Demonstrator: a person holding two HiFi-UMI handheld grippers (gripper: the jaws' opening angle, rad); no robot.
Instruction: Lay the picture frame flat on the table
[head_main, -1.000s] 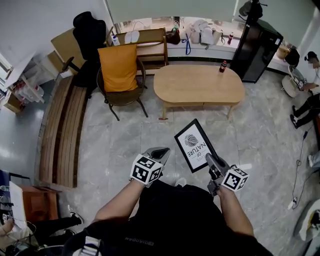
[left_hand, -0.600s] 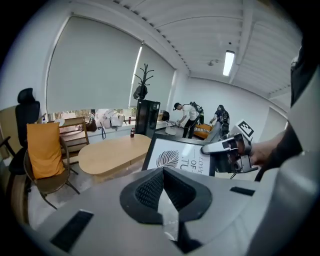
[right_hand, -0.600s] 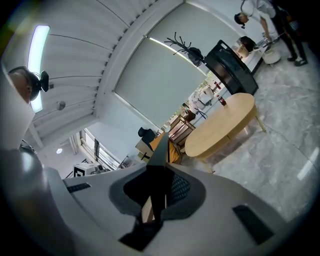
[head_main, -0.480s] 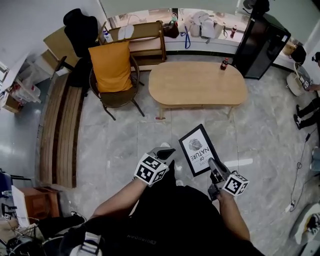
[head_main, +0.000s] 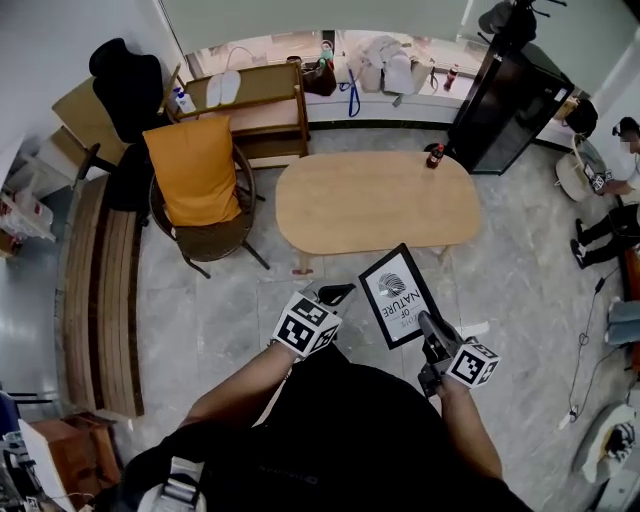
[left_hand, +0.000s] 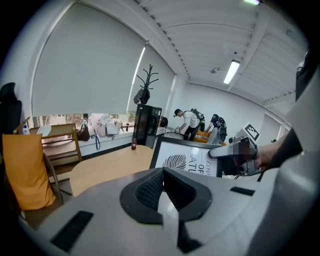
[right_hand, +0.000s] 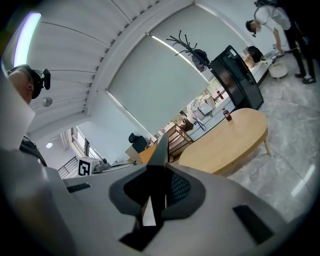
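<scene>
Looking thru the right gripper view first: the picture frame shows only as a thin dark edge running up out of the right gripper, jaws pinching it from both sides. No print visible there. The head view gives what that one can't, i.e. the whole white face w/ a leaf print and lettering, and the right gripper clamped on the frame's corner farthest from the table. The left gripper view shows the face from the side, w/ the table behind it.

Left gripper: jaws pressed together, nothing btwn them. In the head view it sits just left of the frame, apart from it, on my side of the table.

Hard to make out: the frame's right part in the left gripper view is cut off by the right gripper and a blur patch. The held corner is covered in the head view. Its back isn't seen in any view.

The frame is in the air over the floor, just short of the table's near edge, not on it. Long axis runs from the held corner toward the table, leaning a bit left. Face is turned up at me and toward the left gripper. A bottle stands at the table's far right edge.
</scene>
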